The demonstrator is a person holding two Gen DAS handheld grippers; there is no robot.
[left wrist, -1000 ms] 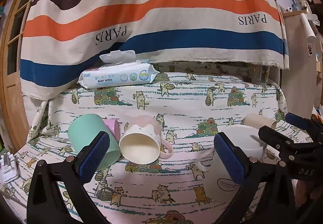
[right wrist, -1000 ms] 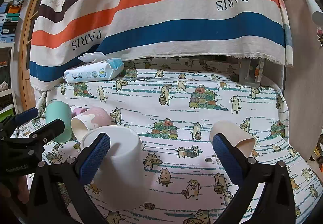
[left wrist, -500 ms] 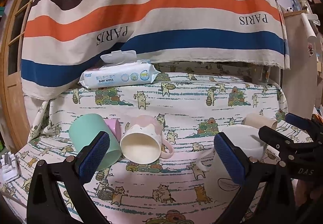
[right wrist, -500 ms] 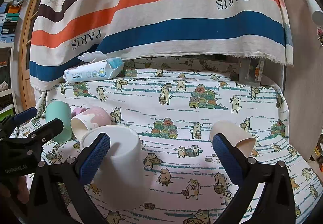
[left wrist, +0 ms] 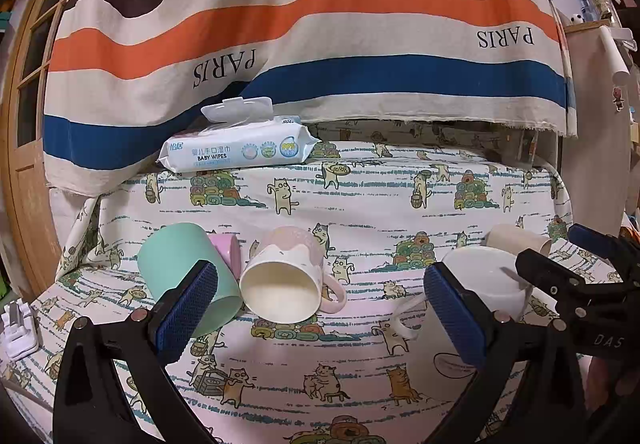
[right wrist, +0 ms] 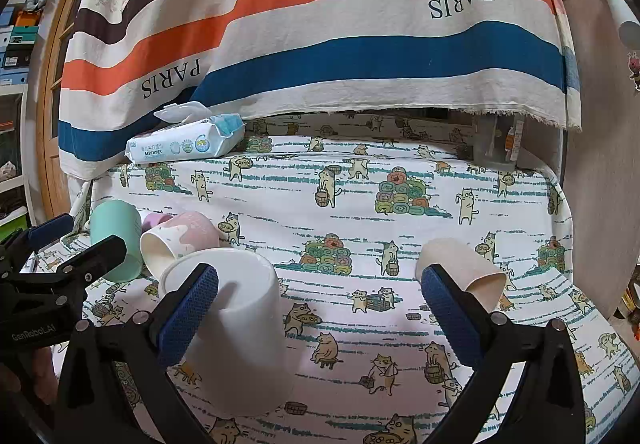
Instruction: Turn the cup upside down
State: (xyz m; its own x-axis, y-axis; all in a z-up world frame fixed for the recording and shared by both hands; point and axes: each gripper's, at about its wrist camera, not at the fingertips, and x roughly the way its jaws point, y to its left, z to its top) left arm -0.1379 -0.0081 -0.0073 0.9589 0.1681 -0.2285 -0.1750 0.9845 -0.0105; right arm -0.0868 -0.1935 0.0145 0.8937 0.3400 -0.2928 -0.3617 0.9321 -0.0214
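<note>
I hold two grippers above a table covered in a cat-print cloth (left wrist: pixel 360 180), with a striped drape (left wrist: pixel 320 24) hanging behind it. From the far left: a small white plug-like item (left wrist: pixel 16 328) sits at the table edge. Next, a mint cup (left wrist: pixel 180 276) lies on its side, mouth towards me, with a small lilac cup (left wrist: pixel 226 248) tucked behind it. Touching the mint cup is a pink-and-white mug (left wrist: pixel 284 284), also on its side, mouth towards me, handle to its right. A pack of baby wipes (left wrist: pixel 236 150), lid flipped up, rests at the back. My left gripper (left wrist: pixel 320 308) hangs wide open over this group, gripping nothing.

Further right stands a white mug (right wrist: pixel 232 328), base up and mouth down on the cloth, so this one looks already flipped. My right gripper (right wrist: pixel 320 308) is also spread wide and empty; its left pad sits in front of that mug, though I cannot tell if they touch. At the far right a beige cup (right wrist: pixel 464 268) lies on its side.

By my judgement one cup is done, and the sideways cups remain to be turned over.
</note>
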